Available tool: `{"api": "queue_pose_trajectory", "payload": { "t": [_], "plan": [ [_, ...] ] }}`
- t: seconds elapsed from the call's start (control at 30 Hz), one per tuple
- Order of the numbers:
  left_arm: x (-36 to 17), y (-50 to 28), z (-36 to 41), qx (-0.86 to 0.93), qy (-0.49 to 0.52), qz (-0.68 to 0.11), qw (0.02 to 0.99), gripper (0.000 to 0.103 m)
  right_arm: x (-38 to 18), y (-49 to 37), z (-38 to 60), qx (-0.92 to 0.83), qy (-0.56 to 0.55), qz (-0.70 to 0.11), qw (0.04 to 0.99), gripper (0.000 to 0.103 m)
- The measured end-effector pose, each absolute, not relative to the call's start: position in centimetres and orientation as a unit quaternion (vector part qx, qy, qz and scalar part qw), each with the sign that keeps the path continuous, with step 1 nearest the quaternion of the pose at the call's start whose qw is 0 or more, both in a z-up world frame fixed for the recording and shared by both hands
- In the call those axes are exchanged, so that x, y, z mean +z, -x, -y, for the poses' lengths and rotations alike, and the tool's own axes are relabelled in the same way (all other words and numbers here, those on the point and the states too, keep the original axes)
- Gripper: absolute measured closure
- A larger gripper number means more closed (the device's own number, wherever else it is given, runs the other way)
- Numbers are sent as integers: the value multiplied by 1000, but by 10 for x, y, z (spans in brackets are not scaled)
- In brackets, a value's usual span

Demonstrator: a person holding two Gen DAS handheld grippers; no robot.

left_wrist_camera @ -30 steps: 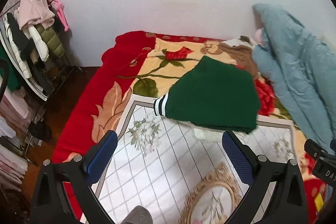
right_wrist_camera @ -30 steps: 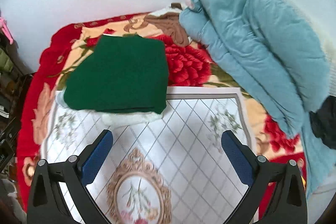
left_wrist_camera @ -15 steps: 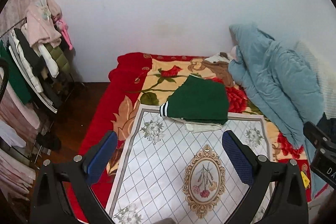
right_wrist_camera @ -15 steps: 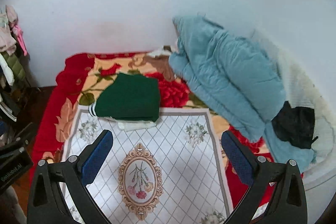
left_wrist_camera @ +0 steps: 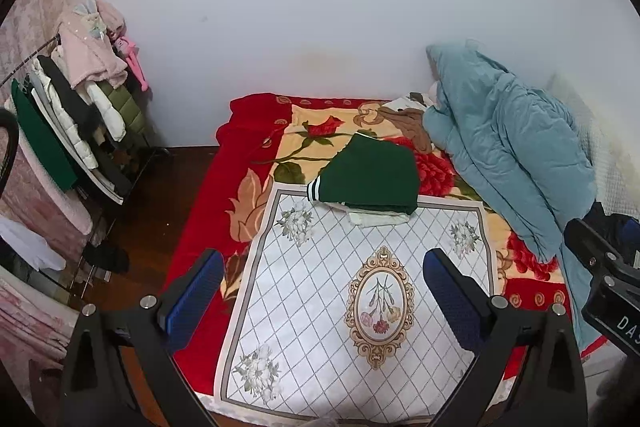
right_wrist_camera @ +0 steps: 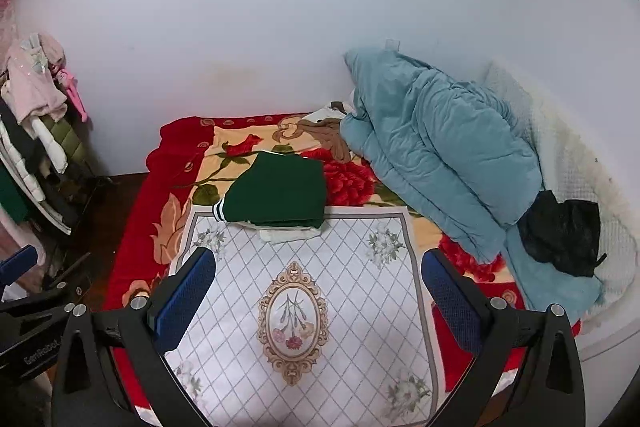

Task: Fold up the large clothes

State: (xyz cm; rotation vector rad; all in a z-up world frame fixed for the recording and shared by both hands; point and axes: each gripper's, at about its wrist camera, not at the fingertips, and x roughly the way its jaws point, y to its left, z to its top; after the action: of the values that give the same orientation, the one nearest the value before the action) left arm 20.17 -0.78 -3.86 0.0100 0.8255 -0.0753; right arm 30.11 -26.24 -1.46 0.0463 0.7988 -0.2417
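We have pulled both grippers back from the bed, so the one folded green garment looks smaller, at frame centre. The left gripper and right gripper hover level, jaws spread wide, holding nothing. One blue quilt lies at right.

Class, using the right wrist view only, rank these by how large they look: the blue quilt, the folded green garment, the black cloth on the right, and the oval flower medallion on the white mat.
1. Blue quilt, clearly largest.
2. Folded green garment.
3. Black cloth and oval flower medallion look about alike; the medallion lies nearer the camera, so I will not rank them.
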Motion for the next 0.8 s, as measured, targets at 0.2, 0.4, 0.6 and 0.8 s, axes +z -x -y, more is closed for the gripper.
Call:
{"api": "queue_pose_trajectory", "payload": {
  "t": [0.2, 0.4, 0.6, 0.8],
  "plan": [
    [-26, -186, 12, -36, -6, -388, 921, 1, 3, -289, 265, -118, -10, -388, 914, 0],
    [-19, -176, 12, -34, 5, -374, 927, 0, 13, -285, 269, -116, -5, -379, 918, 0],
    [-17, -173, 12, -29, 13, -369, 929, 0, 18, -282, 272, -114, -2, -377, 919, 0],
    [-12, -170, 17, -28, 14, -364, 931, 0, 21, -294, 274, -107, 0, -377, 920, 0]
  ]
}}
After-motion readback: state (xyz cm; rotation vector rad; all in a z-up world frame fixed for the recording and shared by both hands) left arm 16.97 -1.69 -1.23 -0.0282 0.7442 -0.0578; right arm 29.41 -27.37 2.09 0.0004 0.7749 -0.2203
